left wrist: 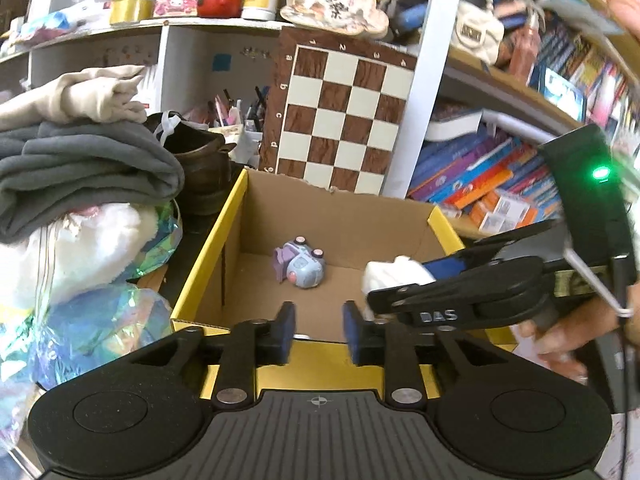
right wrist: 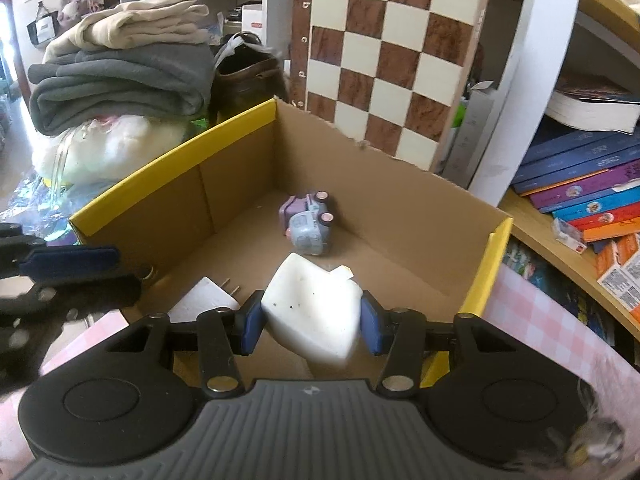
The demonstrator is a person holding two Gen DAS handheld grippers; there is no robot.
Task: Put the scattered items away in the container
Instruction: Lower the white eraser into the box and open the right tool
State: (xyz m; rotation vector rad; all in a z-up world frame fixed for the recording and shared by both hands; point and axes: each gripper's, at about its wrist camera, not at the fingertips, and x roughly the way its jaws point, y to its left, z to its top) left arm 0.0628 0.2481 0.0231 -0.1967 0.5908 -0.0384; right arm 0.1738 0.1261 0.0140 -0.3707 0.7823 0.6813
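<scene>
step: depositing. my right gripper (right wrist: pixel 311 322) clamps a white block (right wrist: pixel 314 312) over the cardboard box (right wrist: pixel 440 240), frame centre; left gripper (left wrist: pixel 318 332) gapes, empty. next, i release.

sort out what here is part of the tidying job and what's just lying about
Part of the job:
cardboard box
toy car in the box
white block held in the right gripper
white plug

Just lying about:
chessboard
folded blankets
brown shoe
books
</scene>
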